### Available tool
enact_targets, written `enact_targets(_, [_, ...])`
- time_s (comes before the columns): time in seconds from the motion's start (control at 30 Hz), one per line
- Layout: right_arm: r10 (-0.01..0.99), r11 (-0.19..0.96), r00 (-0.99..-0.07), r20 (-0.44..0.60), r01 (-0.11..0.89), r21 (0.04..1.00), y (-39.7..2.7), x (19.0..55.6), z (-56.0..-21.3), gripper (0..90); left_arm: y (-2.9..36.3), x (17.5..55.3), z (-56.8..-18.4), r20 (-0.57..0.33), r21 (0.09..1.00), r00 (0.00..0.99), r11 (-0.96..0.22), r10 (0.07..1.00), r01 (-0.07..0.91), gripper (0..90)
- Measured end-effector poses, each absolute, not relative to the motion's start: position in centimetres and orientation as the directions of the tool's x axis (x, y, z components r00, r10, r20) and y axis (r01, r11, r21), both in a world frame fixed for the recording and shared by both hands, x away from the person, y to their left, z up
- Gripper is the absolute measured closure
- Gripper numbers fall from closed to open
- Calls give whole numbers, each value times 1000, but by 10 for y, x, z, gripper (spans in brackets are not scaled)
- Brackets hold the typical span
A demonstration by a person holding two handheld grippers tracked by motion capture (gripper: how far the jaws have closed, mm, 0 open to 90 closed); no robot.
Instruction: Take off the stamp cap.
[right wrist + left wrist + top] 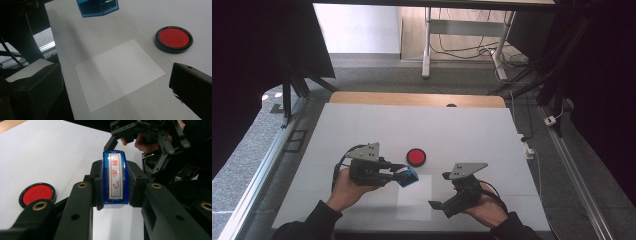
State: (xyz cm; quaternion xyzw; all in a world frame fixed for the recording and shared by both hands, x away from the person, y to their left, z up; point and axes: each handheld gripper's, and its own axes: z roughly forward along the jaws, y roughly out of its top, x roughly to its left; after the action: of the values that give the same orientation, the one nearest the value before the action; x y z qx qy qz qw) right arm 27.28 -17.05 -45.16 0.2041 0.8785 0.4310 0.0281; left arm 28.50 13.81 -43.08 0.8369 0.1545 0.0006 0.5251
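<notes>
Ink pad (416, 157) beside bare paper (414, 205)

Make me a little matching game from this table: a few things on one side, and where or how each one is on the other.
Things:
1. blue stamp
2. ink pad
3. sheet of paper
4. right gripper

States:
A. lying flat and blank on the table
B. open, holding nothing
C. clamped between the jaws of the left gripper
D. round, red, in a black rim

Pairs: 1-C, 2-D, 3-A, 4-B

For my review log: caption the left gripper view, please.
Left tongs clamp a blue stamp; red ink pad at left.
</notes>
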Motion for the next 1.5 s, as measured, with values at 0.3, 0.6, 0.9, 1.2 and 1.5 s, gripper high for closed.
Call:
enact_targets(0.3, [326, 587, -938, 117, 298, 753, -152, 279, -456, 0, 136, 284, -431, -150, 880, 959, -409, 241, 241, 700])
enact_targets(0.6, [265, 564, -951, 160, 288, 774, -140, 286, -454, 0, 134, 284, -431, -147, 884, 967, -411, 207, 223, 700])
enact_targets(0.9, [189, 572, -965, 183, 260, 778, -126, 289, -455, 59, 133, 283, -431, -146, 888, 974, -412, 173, 206, 700])
enact_targets(1.2, [123, 558, -972, 200, 234, 796, -119, 294, -453, 318, 133, 283, -431, -153, 891, 977, -406, 148, 201, 700])
enact_targets(1.5, [72, 544, -966, 248, 247, 802, -121, 299, -451, 529, 133, 282, -430, -151, 895, 980, -403, 128, 191, 700])
